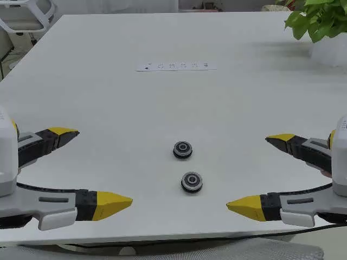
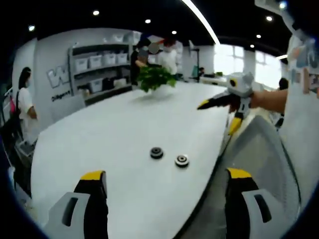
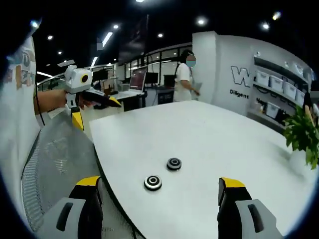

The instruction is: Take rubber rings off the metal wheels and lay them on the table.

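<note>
Two small metal wheels with black rubber rings lie flat on the white table [image 1: 108, 97]. The farther wheel [image 1: 182, 149] [image 2: 156, 153] [image 3: 174, 164] and the nearer wheel [image 1: 192, 182] [image 2: 182, 160] [image 3: 153, 182] sit close together near the front edge. My left gripper [image 1: 103, 167] [image 2: 165, 174] is open at the left, well short of the wheels, and holds nothing. My right gripper [image 1: 247, 172] [image 3: 159, 181] is open at the right, also apart from them and holding nothing. Each gripper appears in the other's view: the right gripper [image 2: 215, 118] and the left gripper [image 3: 98, 115].
A white power strip [image 1: 176, 66] lies flat at mid-table, beyond the wheels. A potted plant [image 1: 320, 21] [image 2: 155, 78] [image 3: 301, 134] stands at the far right corner. A white chair [image 1: 27, 16] stands off the far left corner. People stand by shelves in the background.
</note>
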Action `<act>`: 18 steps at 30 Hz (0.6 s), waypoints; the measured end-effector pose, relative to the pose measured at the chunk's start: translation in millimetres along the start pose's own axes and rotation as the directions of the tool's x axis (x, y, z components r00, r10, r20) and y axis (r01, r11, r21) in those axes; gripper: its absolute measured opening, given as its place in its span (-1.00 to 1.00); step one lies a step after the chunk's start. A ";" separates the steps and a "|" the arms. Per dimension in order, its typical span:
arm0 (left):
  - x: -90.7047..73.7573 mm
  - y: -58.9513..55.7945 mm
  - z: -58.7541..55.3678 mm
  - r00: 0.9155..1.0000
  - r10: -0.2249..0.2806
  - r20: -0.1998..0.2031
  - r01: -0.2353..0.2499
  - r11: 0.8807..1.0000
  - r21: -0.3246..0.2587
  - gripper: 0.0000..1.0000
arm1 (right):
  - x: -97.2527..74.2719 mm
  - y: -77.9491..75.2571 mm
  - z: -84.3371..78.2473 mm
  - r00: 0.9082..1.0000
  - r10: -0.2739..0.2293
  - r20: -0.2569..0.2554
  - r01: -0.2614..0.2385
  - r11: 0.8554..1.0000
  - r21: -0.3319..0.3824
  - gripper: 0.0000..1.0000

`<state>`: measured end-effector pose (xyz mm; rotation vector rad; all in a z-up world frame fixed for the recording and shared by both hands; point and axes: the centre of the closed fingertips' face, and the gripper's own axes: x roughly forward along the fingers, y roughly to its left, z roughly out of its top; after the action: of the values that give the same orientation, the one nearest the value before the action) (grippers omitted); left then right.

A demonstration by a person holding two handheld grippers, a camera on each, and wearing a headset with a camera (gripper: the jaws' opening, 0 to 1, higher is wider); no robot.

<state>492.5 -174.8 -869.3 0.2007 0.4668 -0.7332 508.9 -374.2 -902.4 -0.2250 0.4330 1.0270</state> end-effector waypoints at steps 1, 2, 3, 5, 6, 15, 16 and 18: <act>0.7 0.0 -0.3 1.000 0.004 -0.002 -0.004 1.000 0.000 1.00 | -0.5 0.2 0.1 1.000 0.007 0.001 -0.007 1.000 0.000 0.93; 2.0 0.2 -0.6 1.000 0.009 -0.003 -0.009 1.000 0.003 1.00 | -1.2 1.5 0.5 1.000 0.019 0.003 -0.019 1.000 -0.002 0.93; 3.0 0.2 -1.0 1.000 0.010 -0.005 -0.010 1.000 0.005 1.00 | -1.6 1.9 0.2 1.000 0.026 0.002 -0.026 1.000 -0.005 0.93; 5.4 1.3 -2.0 1.000 0.012 -0.008 -0.012 1.000 0.015 1.00 | -2.0 1.2 -1.0 0.999 0.032 -0.003 -0.032 0.999 -0.013 0.93; 6.8 2.5 -2.2 1.000 0.013 -0.010 -0.013 1.000 0.022 1.00 | -2.3 -2.2 -2.2 1.000 0.025 -0.009 -0.025 1.000 -0.011 0.93; 6.3 12.3 7.8 0.999 -0.034 0.002 0.034 0.998 0.046 1.00 | 6.4 -1.7 4.7 1.000 -0.026 0.010 0.025 0.999 0.042 0.92; 6.1 12.1 8.2 0.999 -0.037 0.005 0.037 0.998 0.045 1.00 | 7.1 0.1 4.8 1.000 -0.025 0.009 0.025 0.999 0.041 0.92; 6.8 11.6 8.6 0.999 -0.044 0.007 0.044 0.998 0.050 1.00 | 7.4 2.7 5.5 1.000 -0.022 0.012 0.022 0.999 0.040 0.93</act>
<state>507.7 -173.3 -864.8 0.2349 0.4463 -0.7890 511.2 -365.0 -900.7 -0.1872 0.4382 0.9972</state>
